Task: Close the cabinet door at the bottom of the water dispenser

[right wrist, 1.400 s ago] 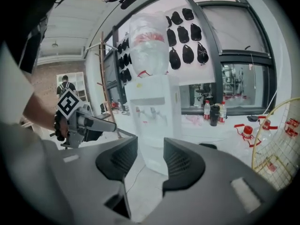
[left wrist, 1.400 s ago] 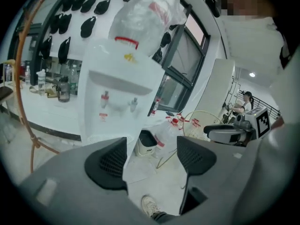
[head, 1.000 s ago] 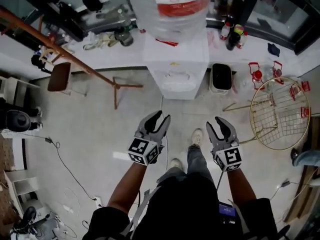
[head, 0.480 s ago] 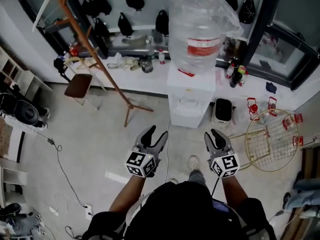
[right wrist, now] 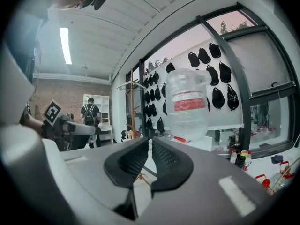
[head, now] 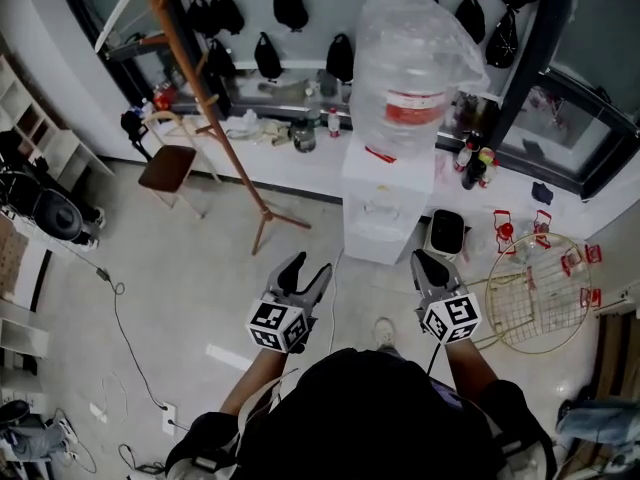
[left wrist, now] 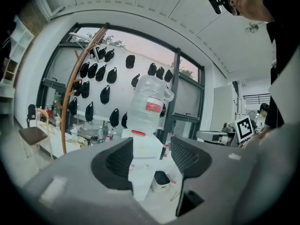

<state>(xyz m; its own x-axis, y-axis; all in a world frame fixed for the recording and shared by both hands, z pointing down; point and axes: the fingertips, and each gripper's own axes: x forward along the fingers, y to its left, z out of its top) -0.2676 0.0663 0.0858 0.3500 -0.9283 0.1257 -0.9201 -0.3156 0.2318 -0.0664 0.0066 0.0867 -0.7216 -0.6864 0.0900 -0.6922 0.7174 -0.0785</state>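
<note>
Left claw [head: 308, 265] just spread, right claw [head: 428, 260] just squeezed together, both empty, near me; the far water dispenser's [head: 385, 193] bottom door [head: 374, 240] looks closed.

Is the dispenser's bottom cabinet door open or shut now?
Looks shut: the cabinet door lies flush with the front of the water dispenser in the head view, with nothing swung out.

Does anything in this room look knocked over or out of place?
Yes: a gold wire rack lies on the floor right of the water dispenser, apparently tipped over. Loose cables also trail across the floor at left.
</note>
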